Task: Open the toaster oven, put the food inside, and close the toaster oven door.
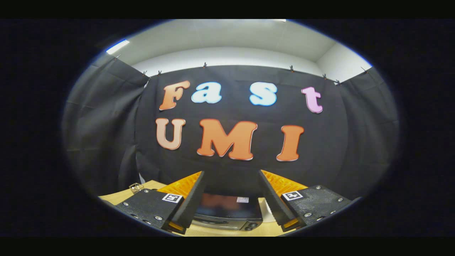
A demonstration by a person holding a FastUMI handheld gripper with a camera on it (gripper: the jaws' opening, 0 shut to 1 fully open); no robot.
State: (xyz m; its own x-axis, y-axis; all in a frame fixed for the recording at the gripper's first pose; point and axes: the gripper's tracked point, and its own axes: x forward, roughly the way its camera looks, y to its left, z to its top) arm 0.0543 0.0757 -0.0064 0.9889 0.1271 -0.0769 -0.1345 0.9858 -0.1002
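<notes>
— Right, fingers (231,177)?
— Spread wide, holding nothing; ridged inner pads.
— Oven (229,215)?
— Boxy, glossy dark top, low between them on a pale wooden surface (117,196). Black cloth walls, white ceiling.

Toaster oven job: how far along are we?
Nothing looks done. The toaster oven sits on the wooden table, seen from above between the fingers, and its door seems shut. The gripper is open, holding nothing, raised above the oven. I can't make out the food. Left: open the door, load the food, close the door.
</notes>
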